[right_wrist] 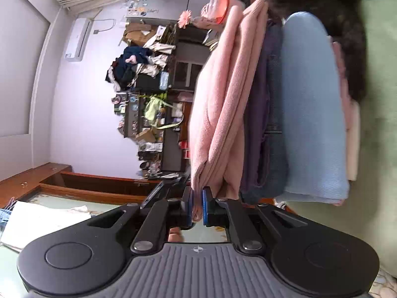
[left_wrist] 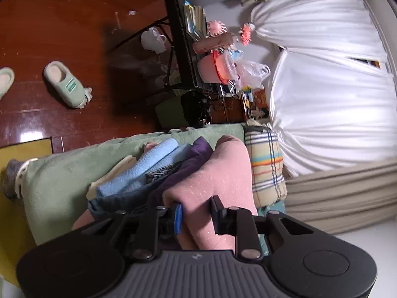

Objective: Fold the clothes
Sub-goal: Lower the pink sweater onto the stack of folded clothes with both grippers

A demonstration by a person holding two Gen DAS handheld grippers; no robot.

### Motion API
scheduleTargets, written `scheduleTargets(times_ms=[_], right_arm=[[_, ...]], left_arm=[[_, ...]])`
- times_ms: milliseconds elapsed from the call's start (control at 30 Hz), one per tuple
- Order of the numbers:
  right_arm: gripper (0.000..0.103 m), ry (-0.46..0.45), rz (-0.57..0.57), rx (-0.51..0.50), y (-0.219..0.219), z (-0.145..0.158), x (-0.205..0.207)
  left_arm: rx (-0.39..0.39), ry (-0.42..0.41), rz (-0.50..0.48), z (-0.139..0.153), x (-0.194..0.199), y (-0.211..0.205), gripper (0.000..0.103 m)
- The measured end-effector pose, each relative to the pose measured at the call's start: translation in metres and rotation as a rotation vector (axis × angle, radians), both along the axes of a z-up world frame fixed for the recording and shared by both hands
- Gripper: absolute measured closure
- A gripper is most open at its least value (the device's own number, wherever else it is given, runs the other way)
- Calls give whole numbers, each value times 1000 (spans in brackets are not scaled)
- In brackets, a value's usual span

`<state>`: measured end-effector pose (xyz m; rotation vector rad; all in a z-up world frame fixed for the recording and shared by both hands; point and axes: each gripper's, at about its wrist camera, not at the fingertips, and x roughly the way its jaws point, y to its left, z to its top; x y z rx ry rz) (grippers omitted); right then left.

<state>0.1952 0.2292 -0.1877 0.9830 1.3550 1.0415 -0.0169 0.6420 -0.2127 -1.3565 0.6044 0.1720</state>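
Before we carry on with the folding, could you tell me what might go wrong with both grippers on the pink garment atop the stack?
1. The right gripper pinches only a thin edge of the pink garment; it could slip free.
2. The left gripper straddles a thick fold, so its hold may be loose.
3. Pulling could drag the purple garment and blue towel beneath, toppling the stack.

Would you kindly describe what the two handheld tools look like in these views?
Both match: the left tool and right tool have black linkage arms with silver rivets, blue-faced pads, a ribbed grey body flanked by round black housings, and a small crosshair mark. No cables or sleeves show.
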Motion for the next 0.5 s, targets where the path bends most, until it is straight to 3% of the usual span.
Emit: scheduleTargets(times_ms=[67, 167, 267, 400, 433, 467, 500], right_arm=[[65, 32, -47, 1, -8, -19, 0], [51, -28, -99, 89, -11, -32, 1], [51, -23, -63, 110, 2, -42, -2], [48, 103, -64, 229, 31, -56, -6], [65, 120, -69, 246, 34, -58, -6], [92, 116, -70, 259, 36, -55, -7], [94, 97, -69, 270, 36, -49, -9]], left_arm=[[12, -8, -1, -1, -8, -1, 74], [13, -69, 2, 1, -20, -4, 46], [43, -40, -21, 3, -22, -9, 46], [3, -28, -9, -3, -25, -10, 46], [-15, -37, 4, -5, -26, -9, 46], [-15, -36, 9, -5, -26, -8, 46], [-2, -24, 22, -5, -25, -6, 47]])
